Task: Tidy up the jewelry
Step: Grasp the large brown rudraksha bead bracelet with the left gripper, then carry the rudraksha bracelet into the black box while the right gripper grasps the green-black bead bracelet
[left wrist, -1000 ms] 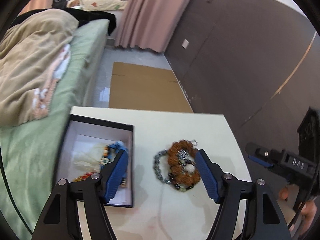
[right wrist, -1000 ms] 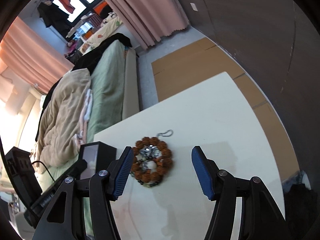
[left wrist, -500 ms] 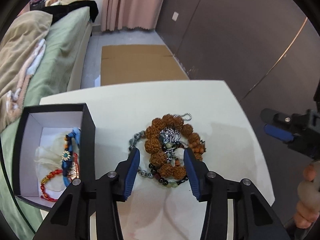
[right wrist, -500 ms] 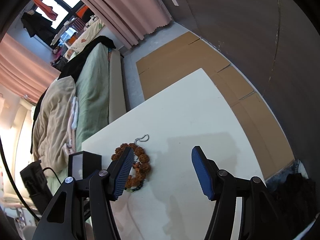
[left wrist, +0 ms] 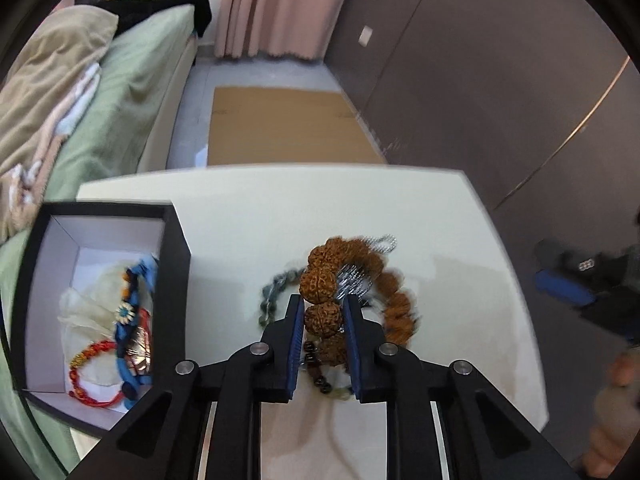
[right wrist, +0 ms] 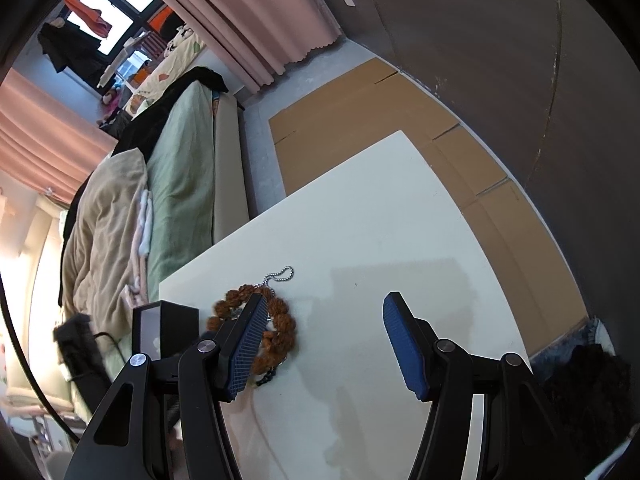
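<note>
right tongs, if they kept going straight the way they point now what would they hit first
Most likely the bare white table. The right tongs are open with nothing between the pads; the brown bead bracelet lies off to their left, partly behind the left pad. Depth is hard to judge in this fisheye view.

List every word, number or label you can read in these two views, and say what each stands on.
Nothing can be read for certain.
A small pale marking on the right gripper, seen from the left wrist: too blurred to read.
The black box and the white table: no lettering visible.
</note>
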`<state>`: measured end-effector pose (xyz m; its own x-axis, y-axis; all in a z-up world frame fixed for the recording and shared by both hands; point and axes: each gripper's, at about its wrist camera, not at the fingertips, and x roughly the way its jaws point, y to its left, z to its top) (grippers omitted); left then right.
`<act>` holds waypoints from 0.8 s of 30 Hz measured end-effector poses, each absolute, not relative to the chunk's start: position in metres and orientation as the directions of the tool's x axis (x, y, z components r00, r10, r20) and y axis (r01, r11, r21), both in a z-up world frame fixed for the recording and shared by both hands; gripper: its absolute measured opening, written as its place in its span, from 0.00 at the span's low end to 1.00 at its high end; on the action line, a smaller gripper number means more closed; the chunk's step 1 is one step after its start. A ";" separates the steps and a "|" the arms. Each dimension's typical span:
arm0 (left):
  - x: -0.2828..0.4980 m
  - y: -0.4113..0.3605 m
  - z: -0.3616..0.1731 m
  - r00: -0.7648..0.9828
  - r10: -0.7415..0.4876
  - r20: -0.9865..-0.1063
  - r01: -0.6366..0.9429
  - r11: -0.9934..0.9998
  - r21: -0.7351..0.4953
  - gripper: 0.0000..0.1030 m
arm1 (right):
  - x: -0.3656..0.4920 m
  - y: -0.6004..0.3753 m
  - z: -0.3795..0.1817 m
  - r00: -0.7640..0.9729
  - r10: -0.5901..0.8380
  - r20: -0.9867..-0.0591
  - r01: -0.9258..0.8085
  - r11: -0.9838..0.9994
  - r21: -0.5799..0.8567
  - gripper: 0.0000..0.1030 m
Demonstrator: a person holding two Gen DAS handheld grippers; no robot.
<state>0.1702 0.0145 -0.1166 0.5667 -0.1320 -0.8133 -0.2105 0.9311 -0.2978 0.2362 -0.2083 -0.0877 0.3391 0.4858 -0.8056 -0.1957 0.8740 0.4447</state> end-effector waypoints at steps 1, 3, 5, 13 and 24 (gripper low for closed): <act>0.165 0.016 -0.107 0.594 -0.160 -0.789 -0.190 0.925 -0.331 0.20 | 0.236 -0.207 -0.088 0.338 0.485 -0.807 -0.195 0.875 0.444 0.59; 0.160 0.014 -0.095 0.624 -0.189 -0.758 -0.158 0.920 -0.360 0.20 | 0.235 -0.205 -0.089 0.337 0.484 -0.807 -0.195 0.875 0.443 0.59; 0.152 0.011 -0.082 0.659 -0.197 -0.726 -0.129 0.921 -0.367 0.20 | 0.234 -0.203 -0.089 0.337 0.482 -0.809 -0.199 0.876 0.440 0.59; 0.135 0.023 -0.057 0.723 -0.178 -0.668 -0.118 0.920 -0.374 0.20 | 0.228 -0.185 -0.095 0.321 0.478 -0.817 -0.224 0.877 0.425 0.59; 0.118 0.064 -0.047 0.747 -0.125 -0.653 -0.191 0.900 -0.392 0.20 | 0.218 -0.135 -0.118 0.230 0.483 -0.845 -0.322 0.857 0.402 0.59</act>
